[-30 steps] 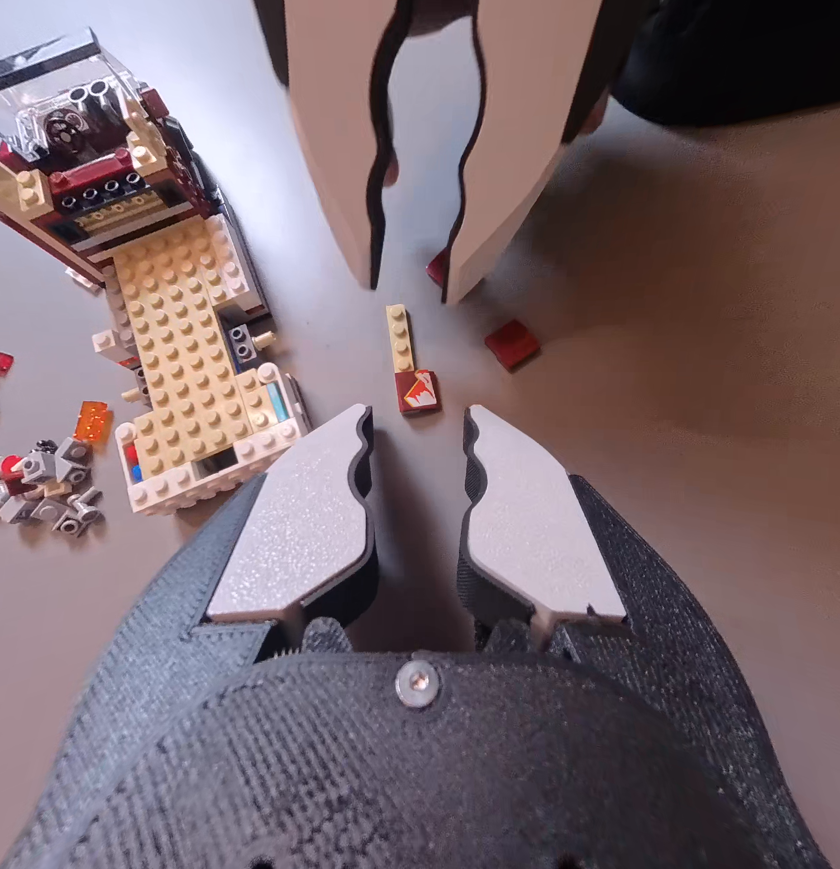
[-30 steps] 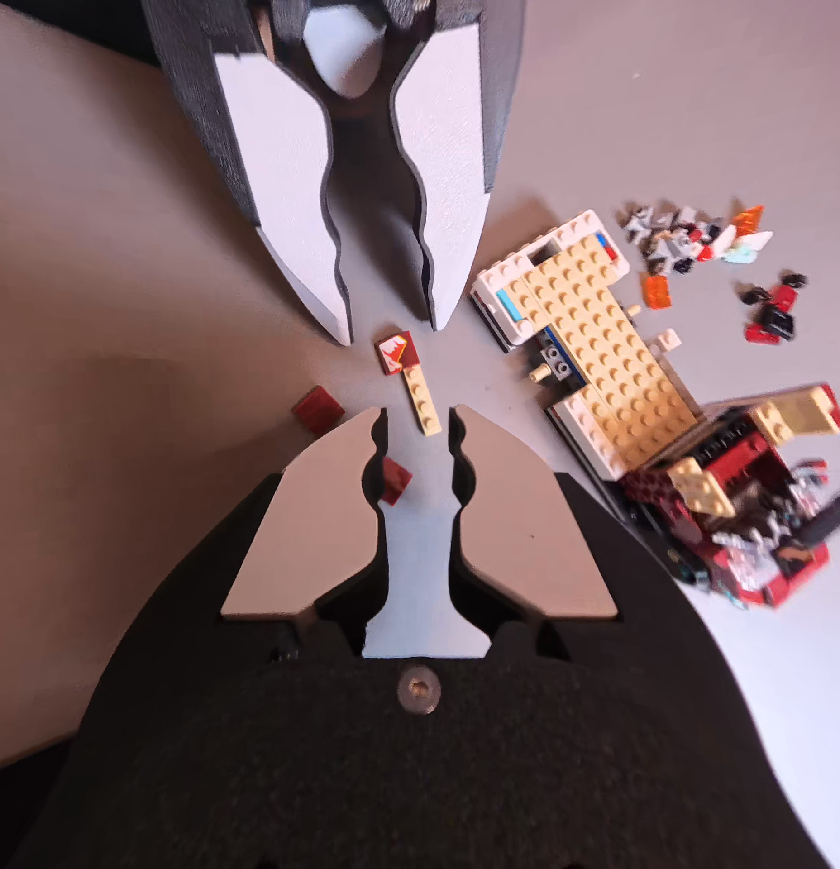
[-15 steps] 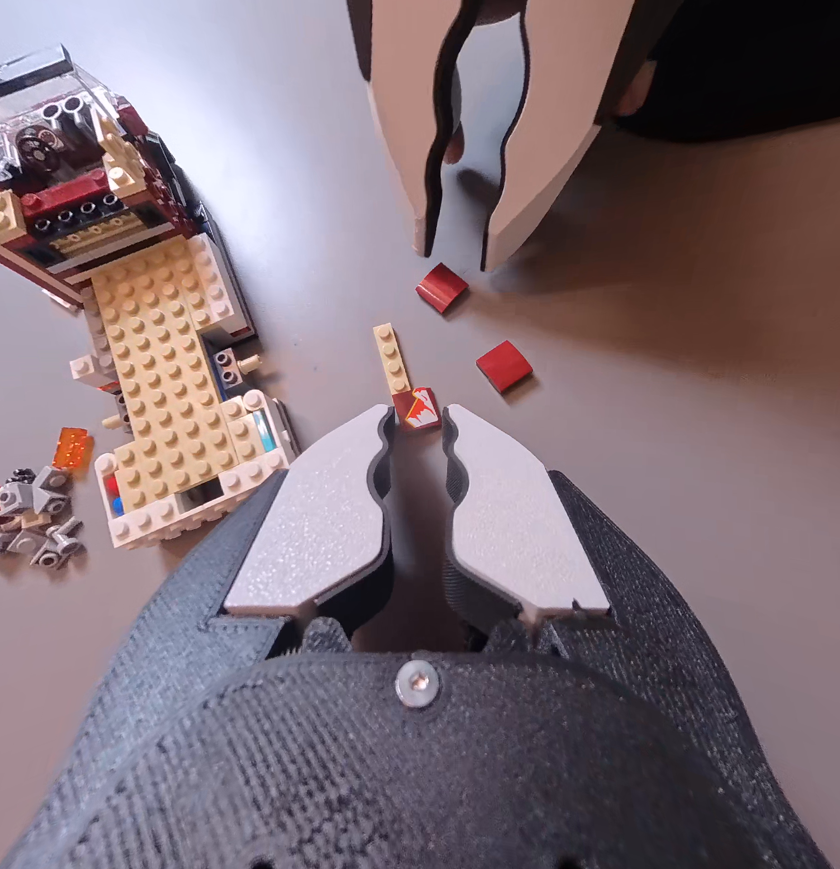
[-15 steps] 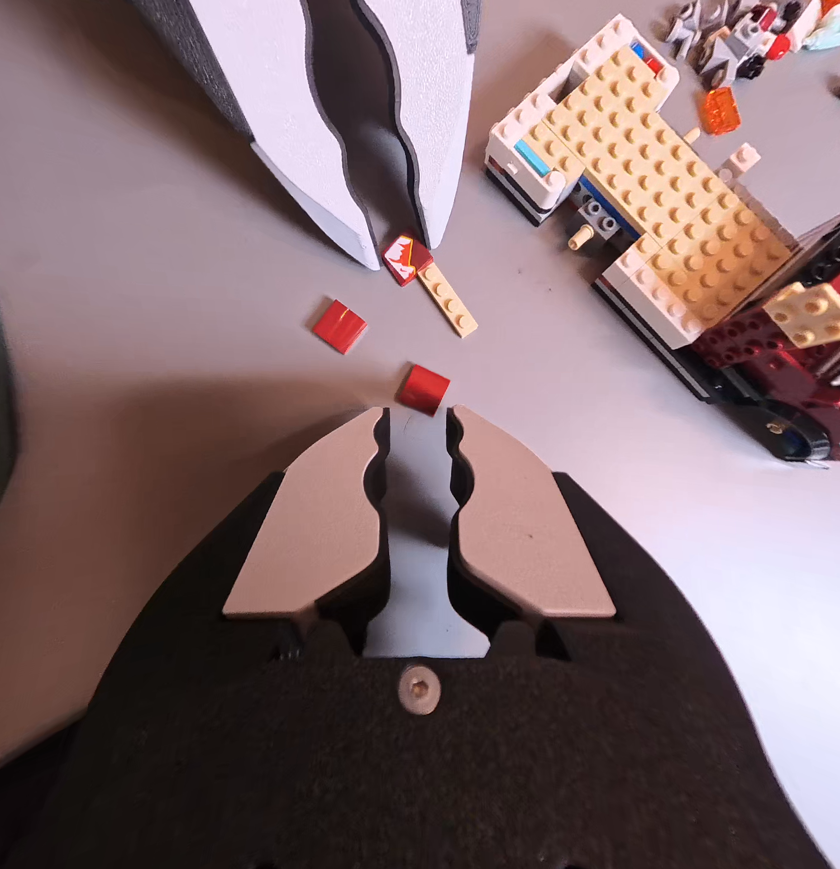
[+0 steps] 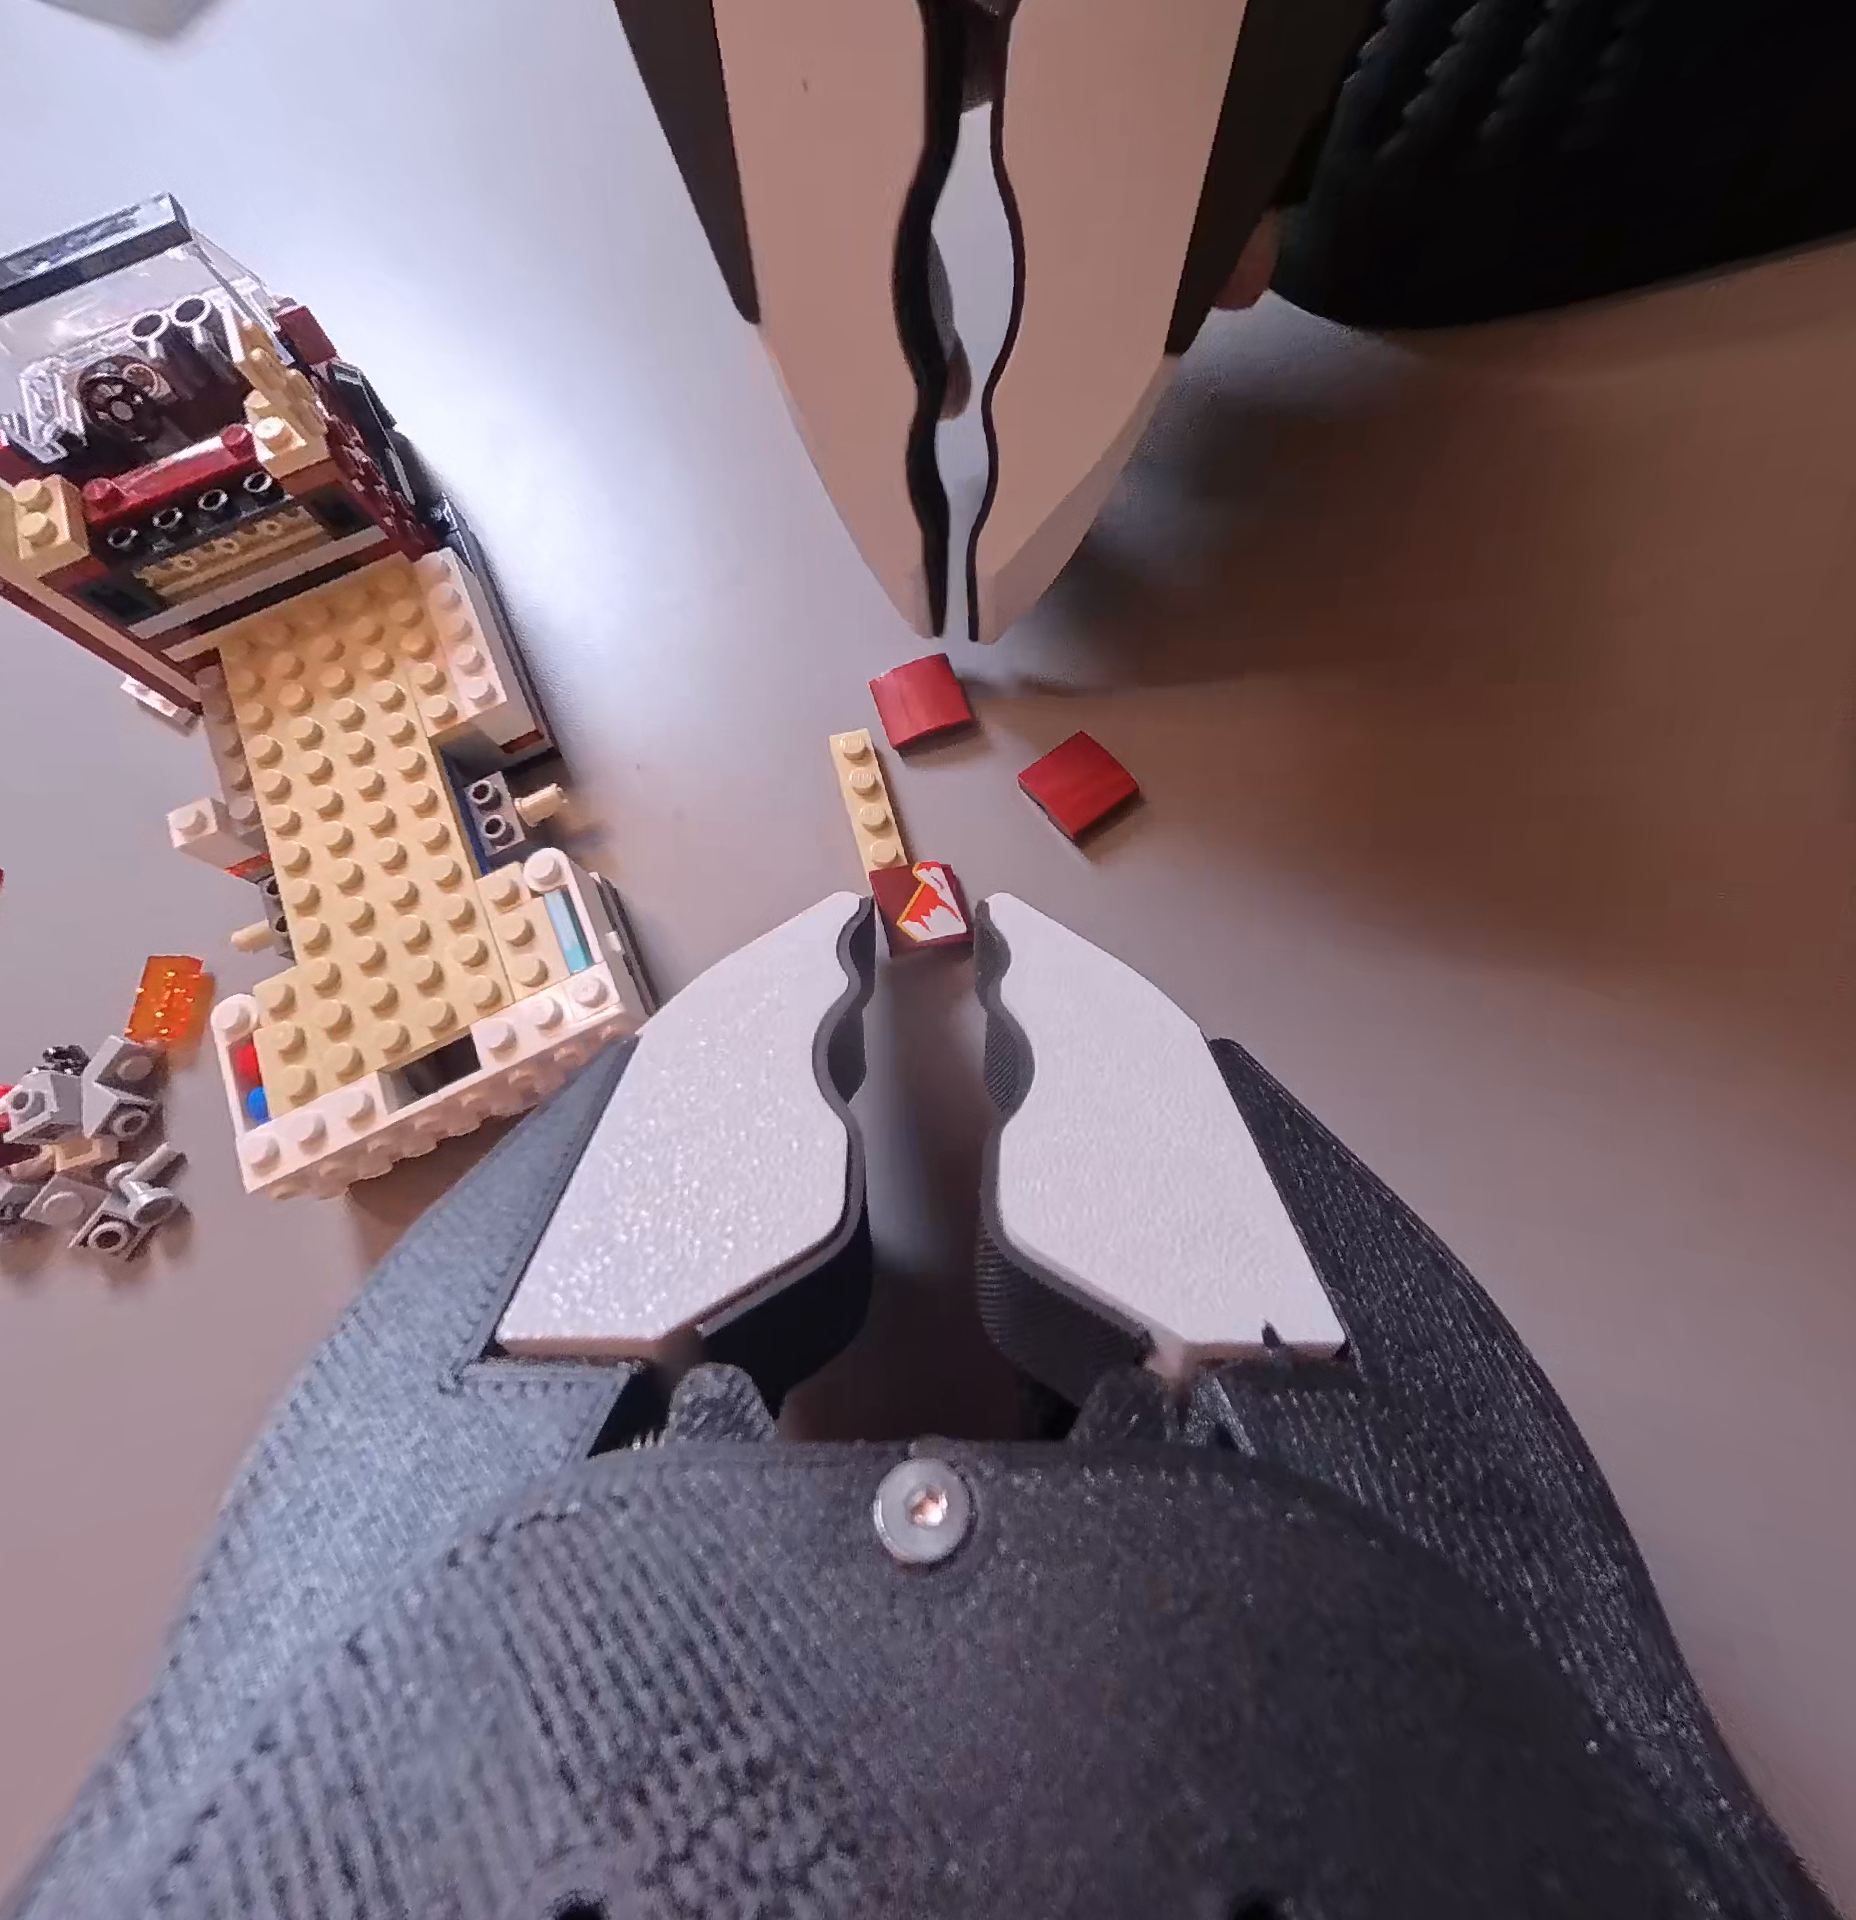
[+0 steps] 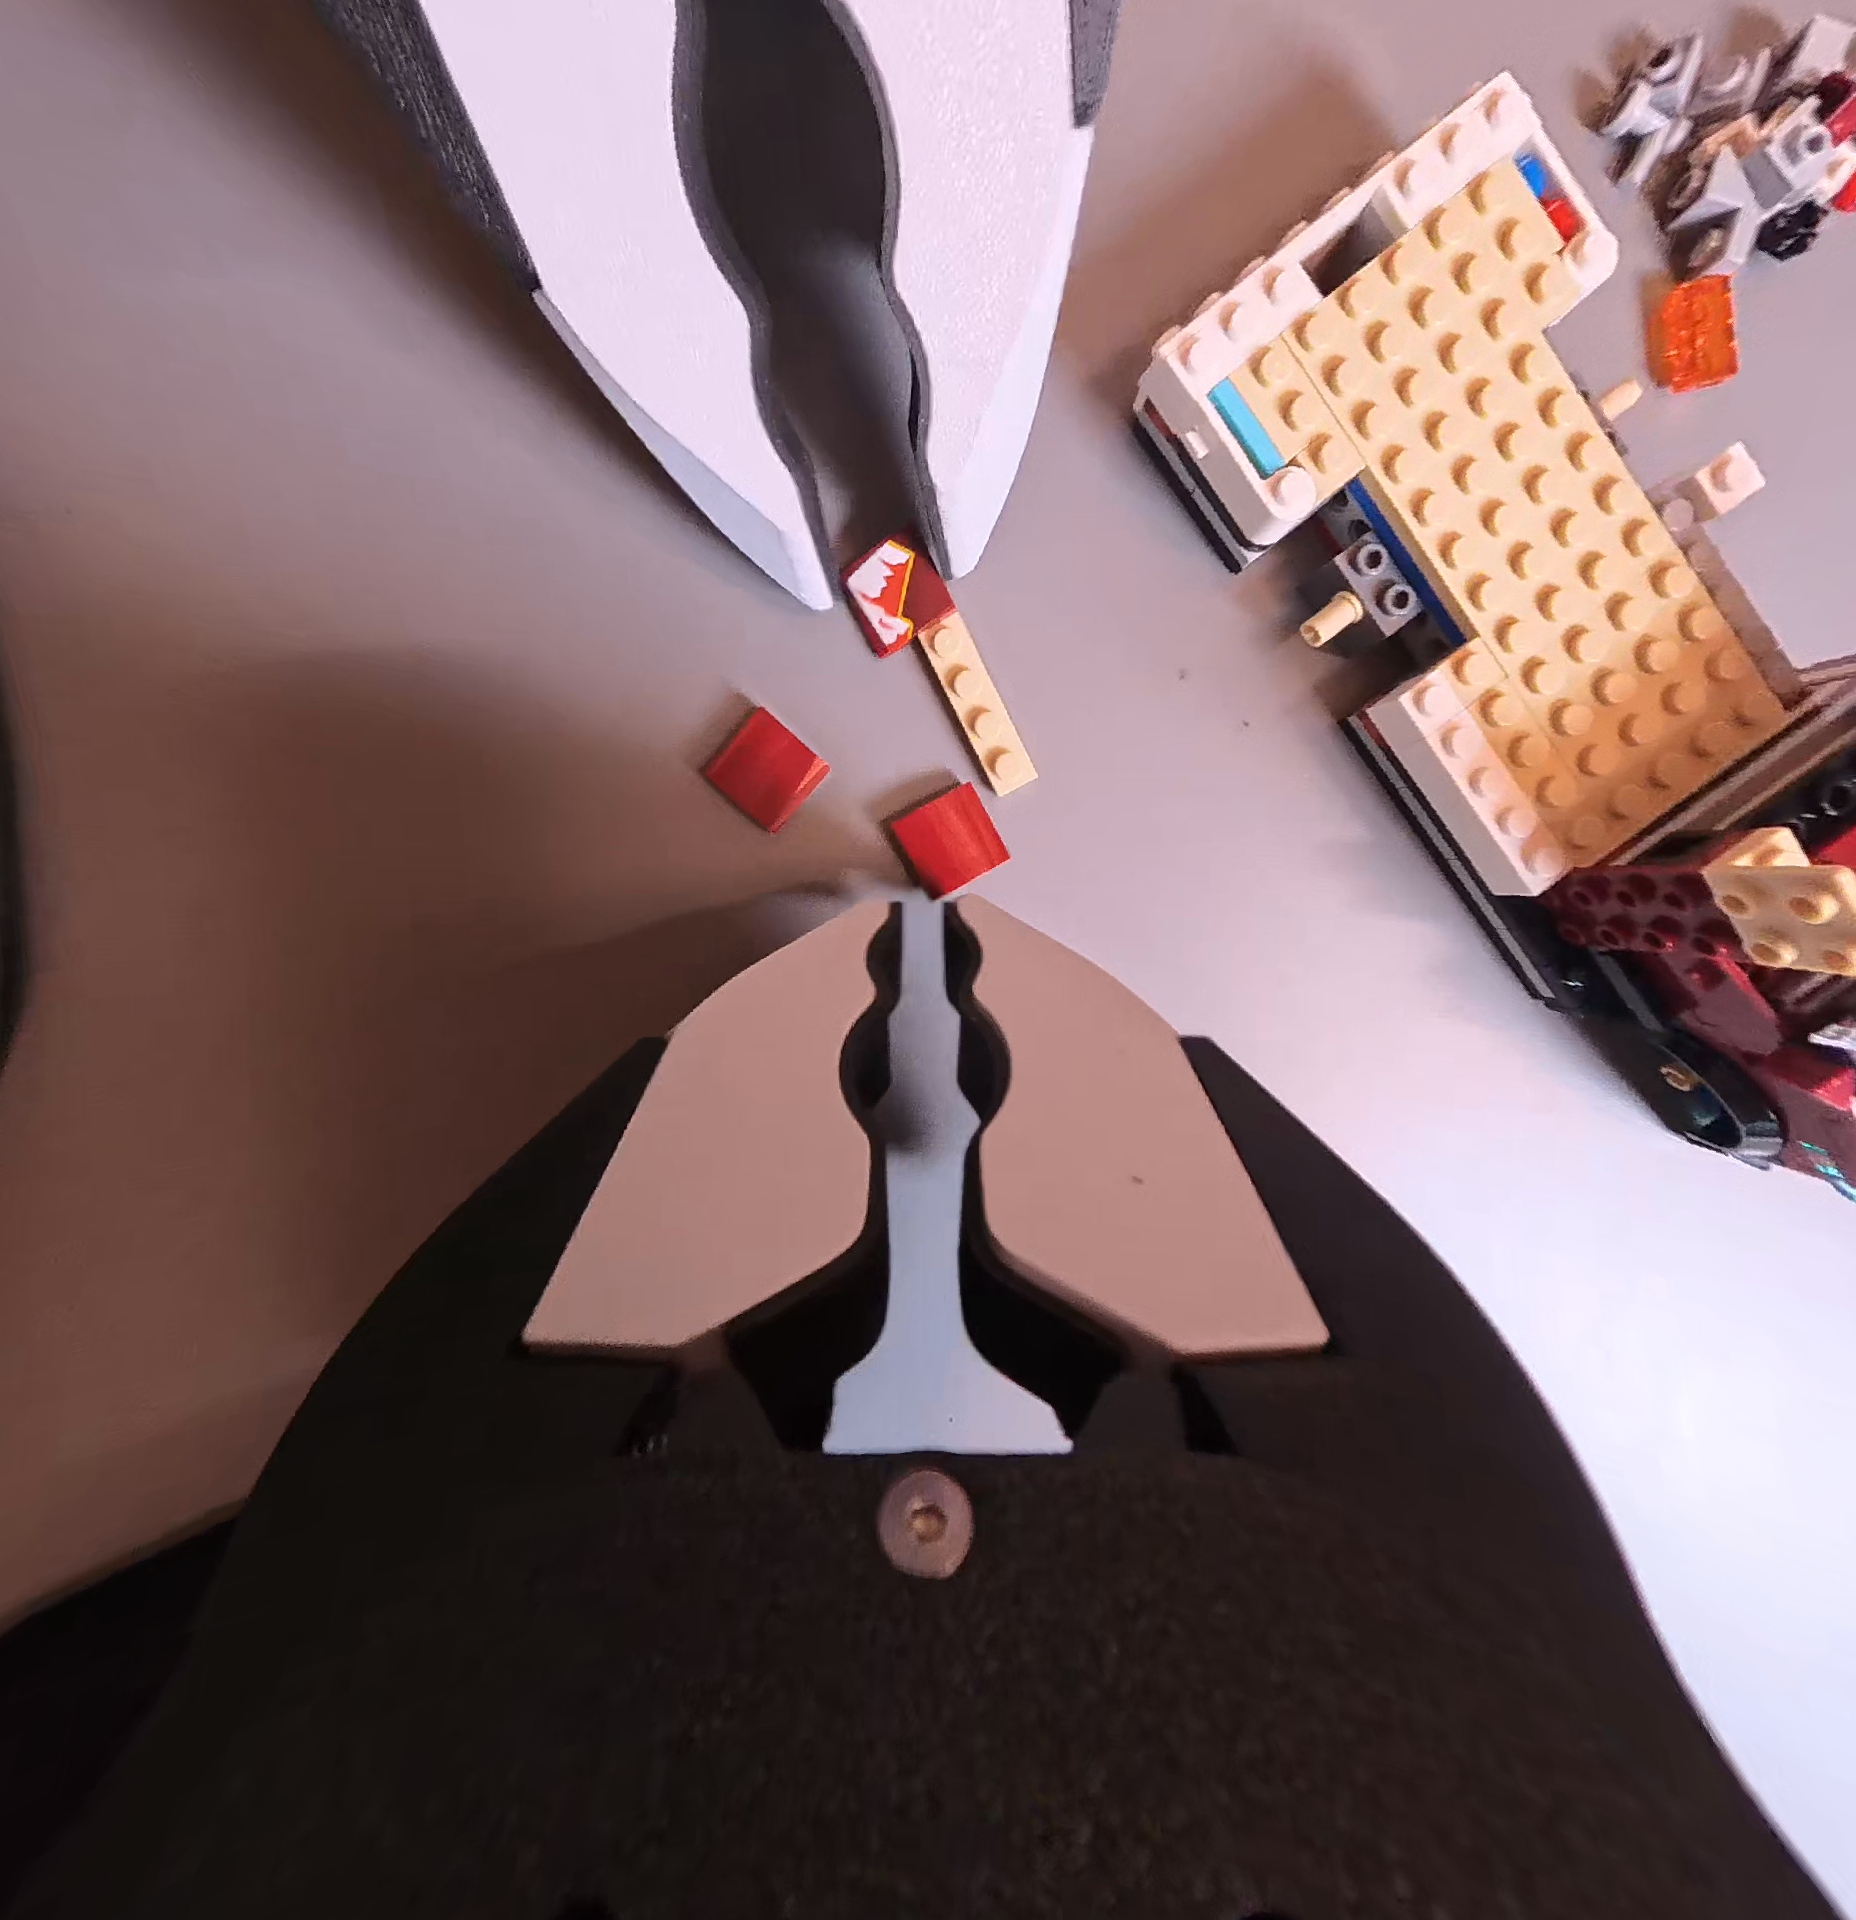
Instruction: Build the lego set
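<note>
Left wrist view: the left gripper [image 5: 922, 914], advanced since a second ago, is set narrowly parted around the printed red tile [image 5: 924, 902] on the tan plate [image 5: 868, 798]; the right gripper [image 6: 924, 906], nearly clenched and empty, is brought beside a red slope [image 6: 947, 836]; a pickup seems imminent.

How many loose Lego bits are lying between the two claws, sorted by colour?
Plain red curved tiles: 2, one farther out, one by the right claw.
Dark red printed tile: 1, at the left claw tips.
Tan plate: 1, joined to the printed tile.
Total: 4
</note>
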Demonstrator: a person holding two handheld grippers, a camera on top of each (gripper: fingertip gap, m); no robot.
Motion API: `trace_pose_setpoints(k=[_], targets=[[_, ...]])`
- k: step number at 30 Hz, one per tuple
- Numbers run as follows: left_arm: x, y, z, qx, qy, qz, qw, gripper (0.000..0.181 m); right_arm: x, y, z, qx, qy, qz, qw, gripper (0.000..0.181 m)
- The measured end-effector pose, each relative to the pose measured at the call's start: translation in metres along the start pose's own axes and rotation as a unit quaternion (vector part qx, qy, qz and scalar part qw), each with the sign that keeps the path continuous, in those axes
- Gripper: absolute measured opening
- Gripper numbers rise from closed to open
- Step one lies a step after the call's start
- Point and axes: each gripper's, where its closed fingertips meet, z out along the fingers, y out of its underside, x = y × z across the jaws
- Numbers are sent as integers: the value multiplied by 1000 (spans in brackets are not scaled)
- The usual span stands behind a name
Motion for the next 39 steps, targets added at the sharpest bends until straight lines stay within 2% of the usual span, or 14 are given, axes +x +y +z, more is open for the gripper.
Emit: trace_pose_setpoints(k=[2, 7, 14, 15, 19, 25, 33, 39], targets=[[0, 1, -1, 1, -3, 8, 1000, 19, 2, -2, -2, 3, -1, 23, 1000, 19], [3, 1, -2, 4, -1, 20, 1000, 14, 3, -6, 5, -4, 2, 29, 1000, 29], [1, 0, -4, 4, -11, 36, 999, 9, 4, -10, 11, 4, -22, 14, 1000, 20], [0, 0, -5, 5, -18, 48, 999, 0, 2, -10, 10, 6, -21, 8, 1000, 19], [1, 1, -4, 3, -26, 83, 996, 0, -5, -16, 3, 44, 12, -6, 999, 19], [0, -2, -2, 10, -17, 48, 999, 21, -7, -15, -3, 71, 36, 11, 997, 19], [-1, -7, 11, -23, -11, 24, 999, 22, -4, -2, -3, 66, 37, 34, 997, 19], [-2, -8, 12, -25, -9, 35, 999, 21, 0, -5, 4, 45, 39, 8, 998, 20]])
